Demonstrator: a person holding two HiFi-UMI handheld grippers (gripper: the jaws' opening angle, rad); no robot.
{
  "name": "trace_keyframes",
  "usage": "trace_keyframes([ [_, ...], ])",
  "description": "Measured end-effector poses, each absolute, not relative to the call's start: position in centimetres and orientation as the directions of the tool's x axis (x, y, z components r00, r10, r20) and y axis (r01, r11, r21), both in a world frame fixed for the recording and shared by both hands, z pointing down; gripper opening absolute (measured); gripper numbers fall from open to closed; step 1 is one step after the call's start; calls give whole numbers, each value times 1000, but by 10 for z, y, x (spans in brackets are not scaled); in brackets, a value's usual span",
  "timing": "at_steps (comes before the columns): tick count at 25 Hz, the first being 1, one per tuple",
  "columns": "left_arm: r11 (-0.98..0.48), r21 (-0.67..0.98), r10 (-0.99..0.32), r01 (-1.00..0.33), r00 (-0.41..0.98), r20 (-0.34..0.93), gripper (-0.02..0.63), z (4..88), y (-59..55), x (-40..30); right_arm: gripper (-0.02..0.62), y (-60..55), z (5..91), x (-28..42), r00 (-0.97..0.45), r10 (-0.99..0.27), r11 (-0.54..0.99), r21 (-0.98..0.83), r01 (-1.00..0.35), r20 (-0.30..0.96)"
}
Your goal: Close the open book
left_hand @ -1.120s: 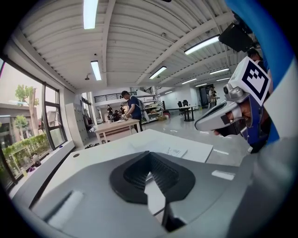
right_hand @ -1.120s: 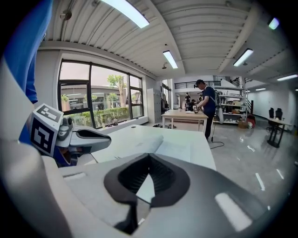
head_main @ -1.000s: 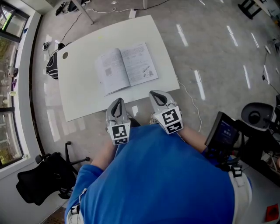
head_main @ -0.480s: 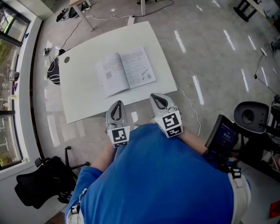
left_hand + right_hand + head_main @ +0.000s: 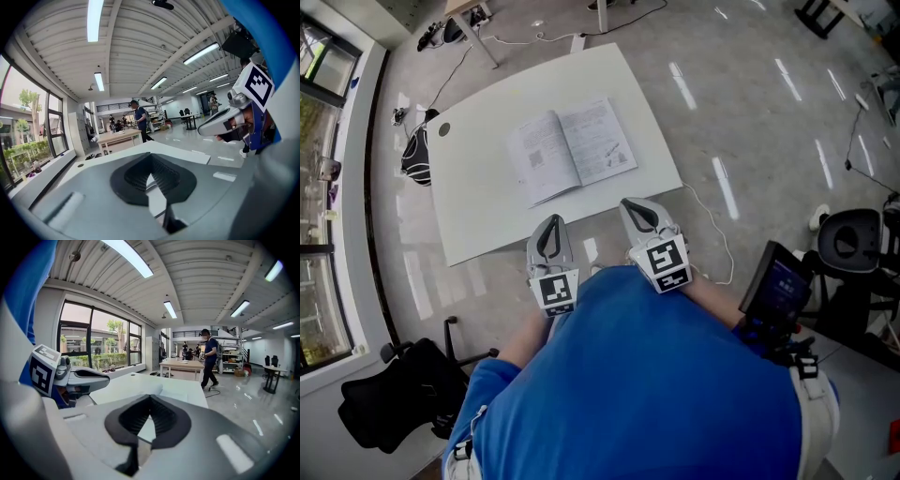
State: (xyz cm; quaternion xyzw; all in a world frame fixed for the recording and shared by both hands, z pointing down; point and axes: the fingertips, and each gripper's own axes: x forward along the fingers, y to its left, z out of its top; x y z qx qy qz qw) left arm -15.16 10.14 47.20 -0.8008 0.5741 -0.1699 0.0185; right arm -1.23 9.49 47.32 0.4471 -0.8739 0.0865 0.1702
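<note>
Jaws of left gripper and right gripper are pressed together, empty; print on open book illegible.

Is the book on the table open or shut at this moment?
Open. The book lies flat on the white table, two printed pages spread face up either side of its fold.

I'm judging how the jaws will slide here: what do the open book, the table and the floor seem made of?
Open book: matte printed paper, thin white pages with print.
Table: smooth white top, probably laminate; dull, even surface.
Floor: polished grey, perhaps concrete or epoxy; it shows bright reflected streaks.
</note>
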Motion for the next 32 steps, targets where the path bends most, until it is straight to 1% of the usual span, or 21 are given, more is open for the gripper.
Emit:
trace_keyframes([
  [15, -367, -210, -912, -906, 306, 273, 6, 477, 102, -147, 3, 95, 475, -11, -533, -749, 583, 11, -812, 394],
  [32, -372, -196, -907, -907, 311, 283, 6, 484, 86, -136, 3, 85, 475, -2, -521, -761, 570, 16, -822, 386],
])
